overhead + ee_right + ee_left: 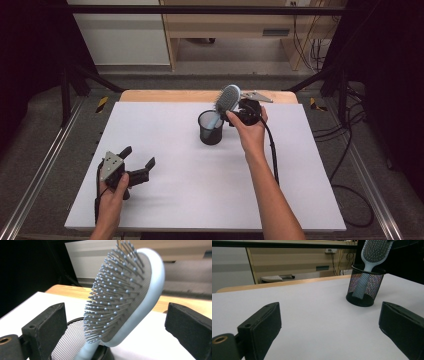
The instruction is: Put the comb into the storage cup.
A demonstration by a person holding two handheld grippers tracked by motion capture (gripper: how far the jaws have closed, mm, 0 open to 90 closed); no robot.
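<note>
High view. We see a hairbrush [226, 101] standing handle-down in a black mesh cup [210, 128] near the far middle of the white table [165, 200], its head leaning out over the rim toward the right gripper [239, 112], which is held level just beside it. The left gripper [136, 161] rests well apart near the front left corner, its jaws spread wide and empty. We judge the brush top-heavy: a knock from the right hand as it draws away could tip the cup over.

Left gripper view. Both black jaws stand wide with nothing but bare table between them. Beyond them we see the cup [364, 287] upright, the brush handle showing through the mesh and the brush head [375, 251] rising above the rim at a tilt. Should the cup slide or topple, this gripper is too far off to steady it in time.

Right gripper view. The jaws stand wide on either side of the brush [125, 295], and neither pad presses on it; we read the brush as let go and resting in the cup [72, 340] on its own. The bristles face the left-hand jaw closely. The likely fault here is a pad catching the bristles or the pale blue rim on withdrawal, dragging the brush out or pulling the cup along.
</note>
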